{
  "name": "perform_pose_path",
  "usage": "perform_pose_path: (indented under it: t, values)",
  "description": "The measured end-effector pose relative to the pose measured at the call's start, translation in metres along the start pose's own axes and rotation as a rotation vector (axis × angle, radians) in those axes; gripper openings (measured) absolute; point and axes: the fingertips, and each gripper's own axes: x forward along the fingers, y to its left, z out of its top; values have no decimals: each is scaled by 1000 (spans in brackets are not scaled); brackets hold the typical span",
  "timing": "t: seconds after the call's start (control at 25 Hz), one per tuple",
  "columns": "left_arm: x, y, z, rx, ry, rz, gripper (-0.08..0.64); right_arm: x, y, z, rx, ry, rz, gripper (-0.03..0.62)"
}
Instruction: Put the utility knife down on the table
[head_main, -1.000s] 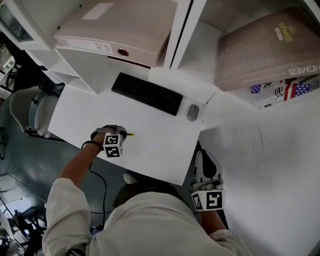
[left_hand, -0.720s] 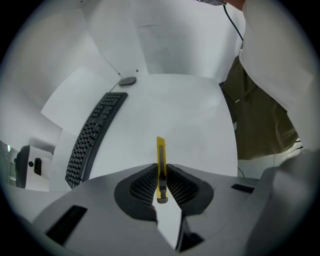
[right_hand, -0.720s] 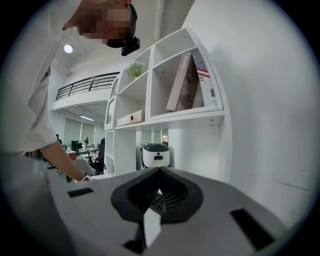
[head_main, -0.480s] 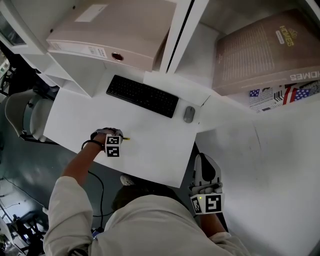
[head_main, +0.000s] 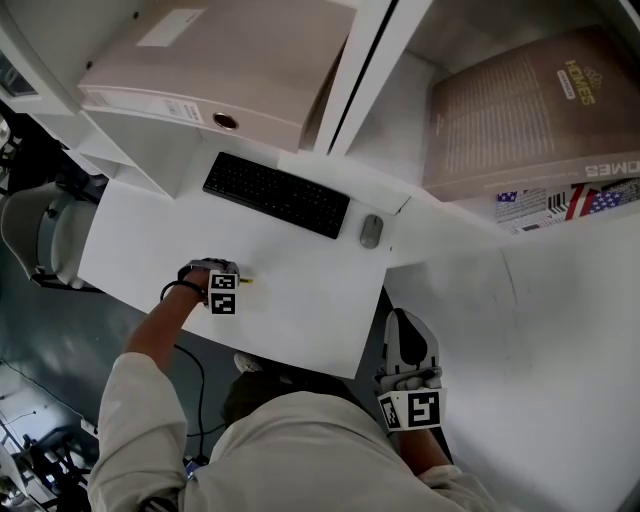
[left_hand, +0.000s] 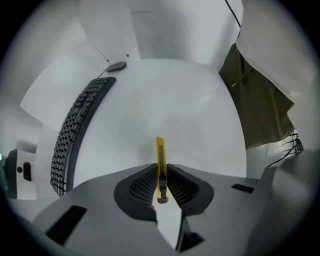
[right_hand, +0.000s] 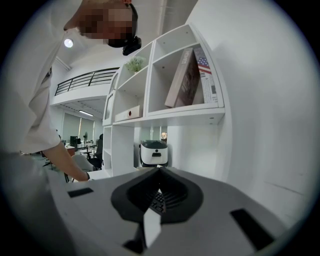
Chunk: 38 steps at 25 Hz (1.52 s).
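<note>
A slim yellow utility knife (left_hand: 160, 155) is pinched between the pads of my left gripper (left_hand: 160, 169), its tip sticking out toward the white table (left_hand: 185, 110). In the head view the left gripper (head_main: 233, 285) points down over the table's near-left part, and the knife's yellow tip (head_main: 244, 281) shows just past it. Whether the knife touches the tabletop cannot be told. My right gripper (head_main: 407, 338) hangs off the table's right front corner, and in the right gripper view it (right_hand: 159, 189) is shut with nothing in it, pointing toward the shelves.
A black keyboard (head_main: 276, 194) and a grey mouse (head_main: 371, 231) lie at the table's far side. White shelving above holds a beige binder box (head_main: 200, 70) and a large book (head_main: 530, 110). A grey chair (head_main: 40, 235) stands to the left.
My left gripper has sunk toward the tabletop with the knife still in its jaws. The right gripper has stayed where it was.
</note>
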Motion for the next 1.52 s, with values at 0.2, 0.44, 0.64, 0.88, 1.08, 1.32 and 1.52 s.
perform_pose_path:
  t: [0.2,0.44,0.64,0.88,1.08,1.32,1.52]
  values:
    - [7,0,-2,10,11,-21,55,4,-2,-1,-2,7,-1,3]
    - [16,0,-5,30,29,-36,55,9,-3,-3,-5,14,-2,3]
    - [18,-1,-6,49,37,-52,58,12,-5,-4,-4,20,-5,3]
    - [19,-1,-5,53,46,-91,60,14,-5,-4,-6,22,-1,3]
    - [20,-1,-5,64,57,-133,61,15,-7,-4,-9,24,0,3]
    - [21,0,-5,72,70,-165,63,16,-10,-4,-11,25,-2,3]
    - [20,-1,-5,58,68,-161,64,16,-11,-4,-10,24,2,3]
